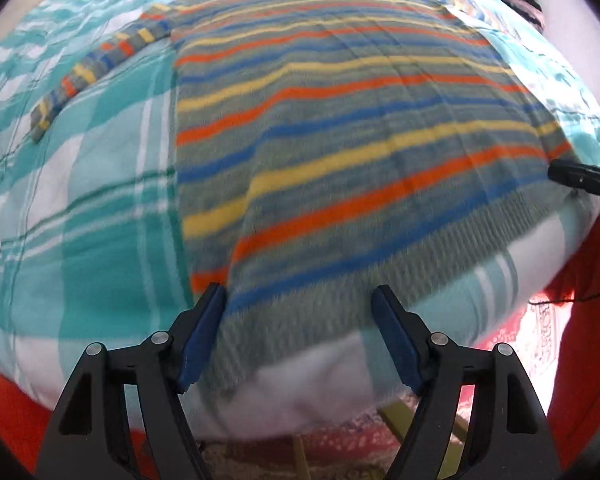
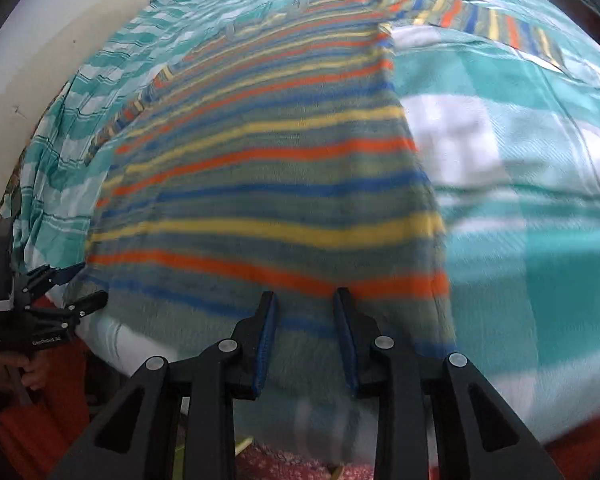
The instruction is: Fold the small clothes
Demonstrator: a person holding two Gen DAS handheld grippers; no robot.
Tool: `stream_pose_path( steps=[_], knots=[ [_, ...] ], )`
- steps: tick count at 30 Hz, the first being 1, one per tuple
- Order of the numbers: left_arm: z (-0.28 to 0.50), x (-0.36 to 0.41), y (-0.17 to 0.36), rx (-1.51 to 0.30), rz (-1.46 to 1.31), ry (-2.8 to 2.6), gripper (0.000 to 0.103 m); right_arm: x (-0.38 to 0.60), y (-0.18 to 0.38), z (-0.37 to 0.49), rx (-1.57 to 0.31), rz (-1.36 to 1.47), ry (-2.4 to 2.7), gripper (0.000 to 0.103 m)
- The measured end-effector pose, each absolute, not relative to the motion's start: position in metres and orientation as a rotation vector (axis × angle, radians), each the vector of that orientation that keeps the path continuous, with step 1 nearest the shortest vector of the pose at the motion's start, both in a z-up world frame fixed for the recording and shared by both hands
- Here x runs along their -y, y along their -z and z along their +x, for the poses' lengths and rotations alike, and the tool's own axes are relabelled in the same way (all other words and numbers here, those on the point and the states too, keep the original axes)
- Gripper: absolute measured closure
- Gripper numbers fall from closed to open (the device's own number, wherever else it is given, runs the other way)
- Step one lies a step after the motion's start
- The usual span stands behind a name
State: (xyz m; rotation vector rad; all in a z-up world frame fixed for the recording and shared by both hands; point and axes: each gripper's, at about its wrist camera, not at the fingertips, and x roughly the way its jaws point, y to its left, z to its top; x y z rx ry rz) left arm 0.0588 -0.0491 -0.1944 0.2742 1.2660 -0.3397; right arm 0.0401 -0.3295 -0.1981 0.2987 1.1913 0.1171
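My left gripper (image 1: 298,304) has its jaws standing wide apart with nothing between the pads; they hang just over the near hem of the sweater (image 1: 340,128), close to its left corner. My right gripper (image 2: 304,308) has its jaws only partly apart, also empty as far as I can see, over the same ribbed hem towards the right corner. The pictures are blurred, so I cannot say whether either set of tips touches the knit.

The sweater lies flat, front or back up, spread ahead of both grippers. Its long axis runs straight away from me, hem nearest and neck farthest. One sleeve (image 1: 96,68) stretches out to the left, the other sleeve (image 2: 496,26) out to the right at the far end. Each hand is nearest its own side of the hem, so I judge the coming move depends on each gripper taking its own hem corner, or reaching up its own side for a sleeve.

Under it all is a teal and white checked blanket (image 1: 80,208), soft and slightly rumpled, which may drag along with a pinch. Beyond the near edge I see a red patterned carpet (image 1: 540,328), and a pale wall (image 2: 40,60) stands to the left.
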Motion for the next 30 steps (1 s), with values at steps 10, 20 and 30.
stream_pose_path(
  steps=[10,20,30],
  knots=[
    [0.053,0.038,0.145,-1.183,0.151,0.319,0.021,0.326,0.172,0.035,-1.26,0.287,-0.086,0.07],
    [0.118,0.054,0.136,-1.059,0.083,0.274,0.014,0.313,0.148,0.06,-1.166,0.261,-0.148,0.061],
    [0.078,0.057,0.184,-1.15,0.27,0.281,0.012,0.325,0.178,0.026,-1.241,0.376,-0.085,0.061]
  ],
)
